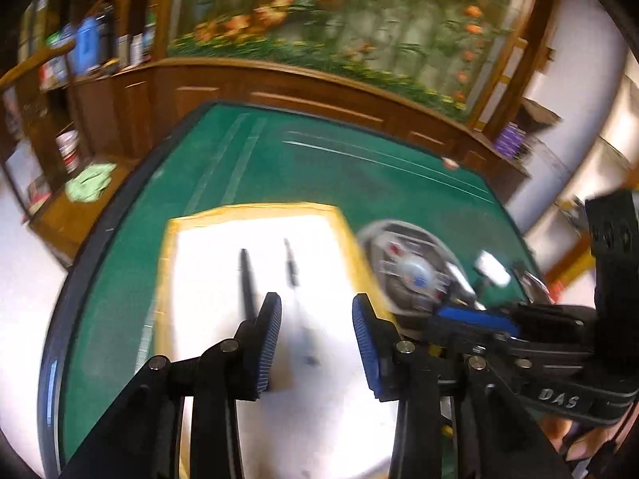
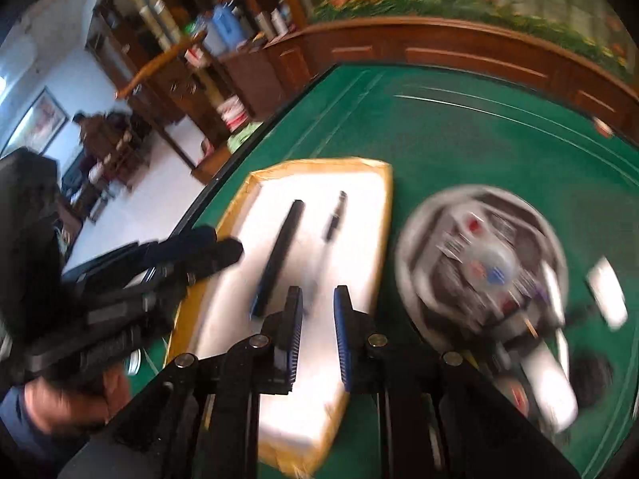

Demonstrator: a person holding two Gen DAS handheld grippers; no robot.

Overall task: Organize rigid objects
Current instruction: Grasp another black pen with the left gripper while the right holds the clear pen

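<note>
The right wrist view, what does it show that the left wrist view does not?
Only the right wrist view shows a person standing in the background, and the left tool from the side. Only the left wrist view shows the right tool from the side. Both share the white tray, a black pen, a thinner pen and the round container.

Two pens (image 1: 248, 279) on sheet (image 1: 319, 239)

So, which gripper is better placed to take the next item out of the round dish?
Probably the right gripper: the round dish lies on its side, while the left gripper hangs over the white tray. Both jaws look empty.
</note>
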